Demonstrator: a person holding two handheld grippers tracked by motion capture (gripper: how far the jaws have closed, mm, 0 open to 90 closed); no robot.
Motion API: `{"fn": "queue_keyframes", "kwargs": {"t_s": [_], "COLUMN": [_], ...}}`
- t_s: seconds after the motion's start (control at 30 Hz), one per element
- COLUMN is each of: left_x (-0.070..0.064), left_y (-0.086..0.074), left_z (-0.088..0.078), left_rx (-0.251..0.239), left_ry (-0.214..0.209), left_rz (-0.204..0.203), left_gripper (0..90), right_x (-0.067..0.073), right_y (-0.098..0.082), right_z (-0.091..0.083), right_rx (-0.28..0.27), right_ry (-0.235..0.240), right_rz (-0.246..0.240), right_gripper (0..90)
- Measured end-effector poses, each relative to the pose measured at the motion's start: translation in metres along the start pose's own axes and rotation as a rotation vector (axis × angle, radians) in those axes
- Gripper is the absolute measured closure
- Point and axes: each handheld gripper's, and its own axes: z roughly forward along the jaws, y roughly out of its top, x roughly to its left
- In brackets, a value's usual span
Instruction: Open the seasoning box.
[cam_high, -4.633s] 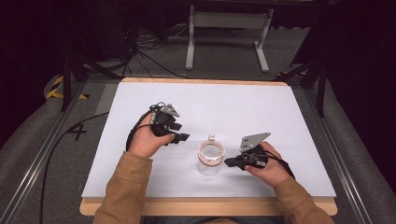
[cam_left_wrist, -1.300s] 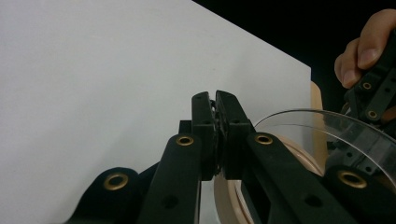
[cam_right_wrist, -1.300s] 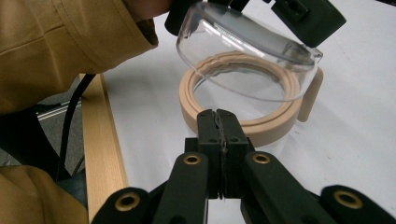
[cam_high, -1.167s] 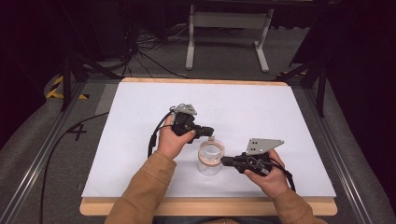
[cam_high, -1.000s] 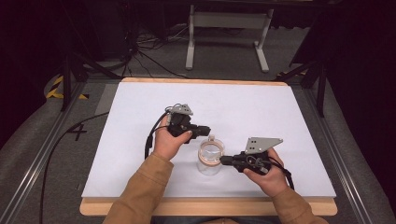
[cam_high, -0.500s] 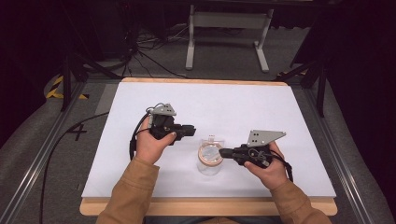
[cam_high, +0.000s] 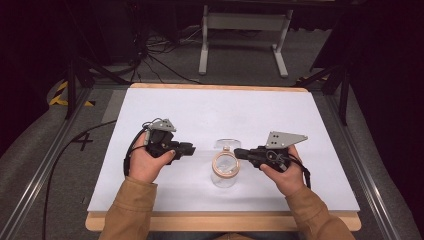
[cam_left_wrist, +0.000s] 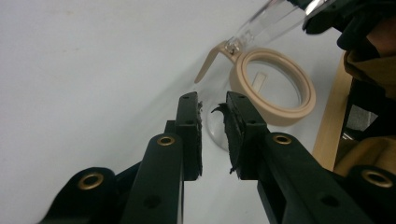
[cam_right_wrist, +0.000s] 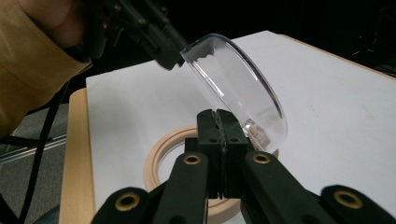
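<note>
Jar (cam_high: 226, 165) of clear glass with a tan ring stands on the white worktop (cam_high: 300, 115), its hinged clear lid (cam_right_wrist: 238, 88) swung up and tilted; right claw (cam_high: 237, 152) touches the jar's right rim, jaws pressed together, nothing visibly gripped; left claw (cam_high: 191, 148) hangs just left of the jar, apart from it, jaws having just been opening, nothing between them.

White table (cam_high: 200, 107) — clear jar (cam_high: 226, 167) (lid open) on it
</note>
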Motion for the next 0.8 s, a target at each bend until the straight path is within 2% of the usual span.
{"fn": "queue_keyframes", "kwargs": {"t_s": [0.13, 0.2, 0.23, 0.27, 0.37, 0.63, 0.7, 0.8], "left_x": [0.006, 0.007, 0.007, 0.007, 0.007, 0.008, 0.008, 0.008], "left_y": [-0.007, -0.008, -0.008, -0.008, -0.007, -0.003, -0.001, -0.001], "left_z": [-0.003, -0.005, -0.005, -0.006, -0.007, -0.004, -0.006, -0.007], "left_rx": [0.008, 0.009, 0.009, 0.003, -0.005, 0.001, -0.001, 0.002], "left_ry": [0.003, 0.007, 0.007, 0.008, 0.002, -0.008, -0.004, -0.008], "left_rz": [-0.027, -0.037, -0.037, -0.031, -0.025, -0.016, -0.004, -0.008], "left_gripper": [76.1, 75.6, 75.6, 75.4, 75.4, 75.4, 75.1, 74.3], "right_x": [-0.005, -0.011, -0.011, -0.017, -0.022, -0.02, -0.019, -0.019], "right_y": [-0.001, -0.004, -0.004, -0.006, -0.01, -0.009, -0.007, -0.005], "right_z": [0.001, 0.0, 0.0, -0.002, -0.005, -0.011, -0.015, -0.02], "right_rx": [-0.009, -0.037, -0.037, -0.061, -0.078, -0.082, -0.077, -0.074], "right_ry": [-0.01, -0.04, -0.04, -0.062, -0.09, -0.089, -0.087, -0.087], "right_rz": [0.015, 0.037, 0.037, 0.063, 0.092, 0.078, 0.071, 0.068], "right_gripper": [90.0, 90.0, 90.0, 90.0, 90.0, 90.0, 90.0, 90.0]}}
